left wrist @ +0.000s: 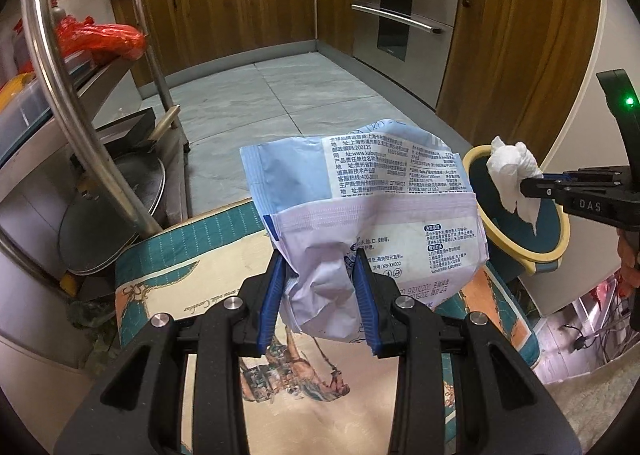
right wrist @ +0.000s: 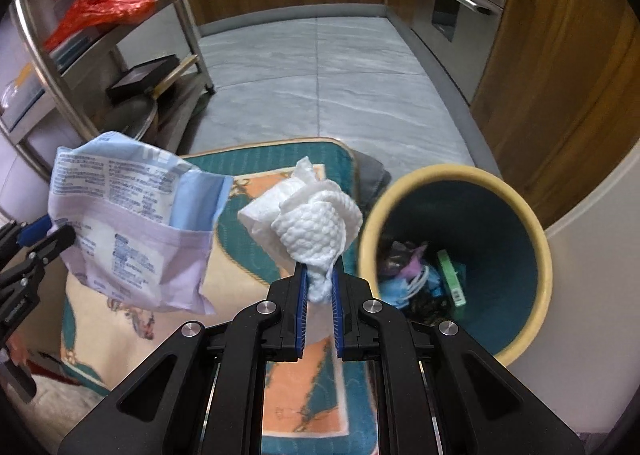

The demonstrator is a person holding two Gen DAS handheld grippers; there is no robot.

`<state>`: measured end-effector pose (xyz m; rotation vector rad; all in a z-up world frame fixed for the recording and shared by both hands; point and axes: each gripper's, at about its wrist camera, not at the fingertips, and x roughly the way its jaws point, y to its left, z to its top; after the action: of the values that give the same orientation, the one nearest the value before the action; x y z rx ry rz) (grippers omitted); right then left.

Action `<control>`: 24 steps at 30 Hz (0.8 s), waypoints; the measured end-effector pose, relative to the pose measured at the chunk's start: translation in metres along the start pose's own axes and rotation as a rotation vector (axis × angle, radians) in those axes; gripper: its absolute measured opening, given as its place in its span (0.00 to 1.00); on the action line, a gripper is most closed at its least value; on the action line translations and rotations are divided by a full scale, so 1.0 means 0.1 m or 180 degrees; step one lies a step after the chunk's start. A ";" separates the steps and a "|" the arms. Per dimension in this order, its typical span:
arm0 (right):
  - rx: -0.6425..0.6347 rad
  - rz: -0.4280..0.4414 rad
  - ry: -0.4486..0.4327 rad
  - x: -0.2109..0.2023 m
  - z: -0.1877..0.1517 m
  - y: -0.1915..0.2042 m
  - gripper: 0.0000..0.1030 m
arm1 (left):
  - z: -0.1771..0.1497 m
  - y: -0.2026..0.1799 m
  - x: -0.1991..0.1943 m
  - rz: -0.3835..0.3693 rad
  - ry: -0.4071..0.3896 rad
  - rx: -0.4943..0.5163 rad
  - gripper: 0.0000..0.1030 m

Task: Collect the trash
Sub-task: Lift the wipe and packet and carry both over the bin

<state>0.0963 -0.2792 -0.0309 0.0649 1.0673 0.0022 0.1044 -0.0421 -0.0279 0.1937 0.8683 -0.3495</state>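
While angled down over the table (left wrist: pixel 168 295), left gripper (left wrist: pixel 320 259) pinched a wrapper (left wrist: pixel 360 195). Right gripper (right wrist: pixel 320 275), likewise tilted, clamped on a tissue (right wrist: pixel 316 223) beside the bin (right wrist: pixel 520 191).

The right gripper (right wrist: pixel 320 275) pinches a crumpled tissue (right wrist: pixel 316 227) beside the trash bin (right wrist: pixel 532 231).

A crumpled blue-and-lilac printed wrapper (left wrist: pixel 360 211) and a wadded white tissue (right wrist: pixel 316 227) are hanging clamped beside the yellow-rimmed teal bin (right wrist: pixel 516 223) already holding scraps.
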 end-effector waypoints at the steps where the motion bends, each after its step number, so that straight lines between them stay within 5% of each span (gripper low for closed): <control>1: 0.0027 -0.0024 0.0000 0.00 0.00 -0.05 0.11 | 0.01 -0.02 0.02 -0.0009 0.0009 0.0003 0.33; 24: 0.0280 -0.0397 -0.0005 -0.02 -0.13 -0.73 0.12 | 0.20 -0.65 0.27 -0.0273 0.0013 0.0203 0.33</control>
<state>0.0820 -0.3515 -0.0397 0.0778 1.0683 -0.1576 0.1099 -0.1145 -0.0376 0.2165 0.8716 -0.4574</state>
